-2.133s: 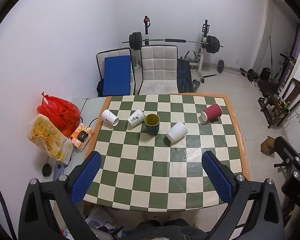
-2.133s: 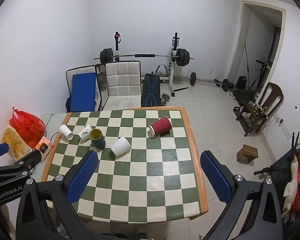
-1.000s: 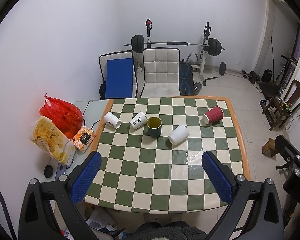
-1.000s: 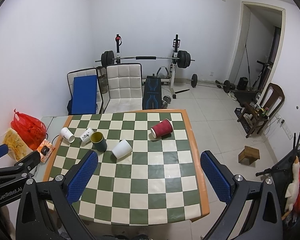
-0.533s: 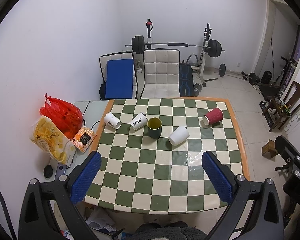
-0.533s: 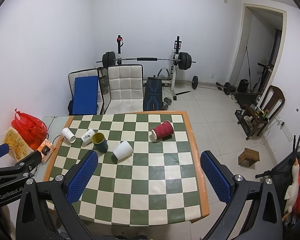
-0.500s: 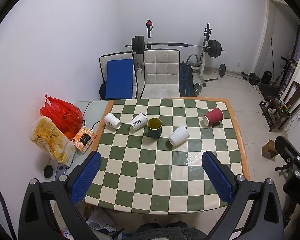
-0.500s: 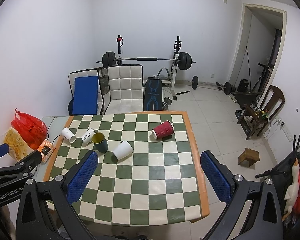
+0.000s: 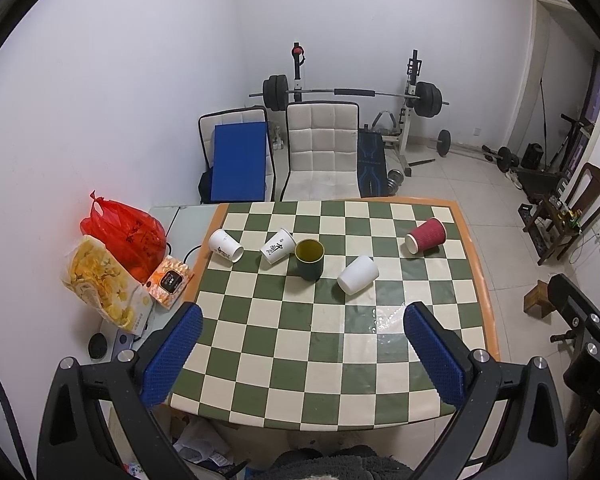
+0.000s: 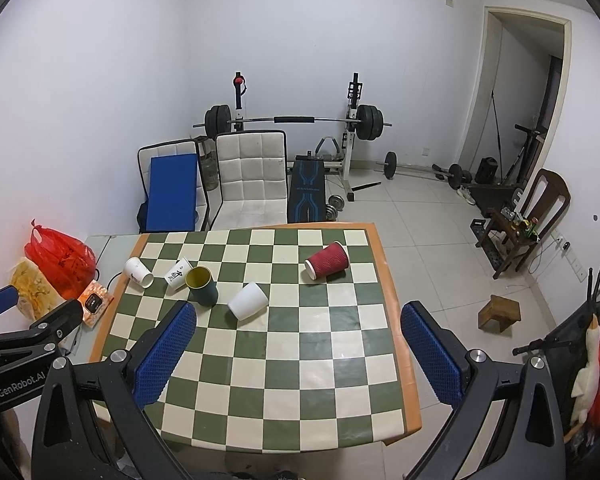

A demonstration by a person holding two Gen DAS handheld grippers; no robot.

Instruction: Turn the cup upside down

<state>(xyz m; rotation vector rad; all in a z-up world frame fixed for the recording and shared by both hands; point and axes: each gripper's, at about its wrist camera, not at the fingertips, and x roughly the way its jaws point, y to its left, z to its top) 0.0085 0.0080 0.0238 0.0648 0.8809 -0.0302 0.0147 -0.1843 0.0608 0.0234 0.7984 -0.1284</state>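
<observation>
Several cups sit on the far half of a green-and-cream checkered table (image 9: 320,344). A dark green cup (image 9: 309,259) stands upright, also in the right wrist view (image 10: 202,286). A plain white cup (image 9: 358,275) (image 10: 248,301), a red ribbed cup (image 9: 426,236) (image 10: 327,267) and two printed white paper cups (image 9: 225,244) (image 9: 277,245) lie on their sides. My left gripper (image 9: 300,356) is open and empty, high above the table's near edge. My right gripper (image 10: 298,356) is open and empty, likewise high over the near side.
A red bag (image 9: 126,232), a snack bag (image 9: 100,284) and a small box (image 9: 170,282) lie on a low surface left of the table. Chairs (image 9: 322,152) and a barbell rack (image 9: 352,92) stand behind. A wooden chair (image 9: 568,208) is at right.
Both grippers have risen and drawn back a little, so the table looks slightly smaller. The cups have not moved and both grippers stay open.
</observation>
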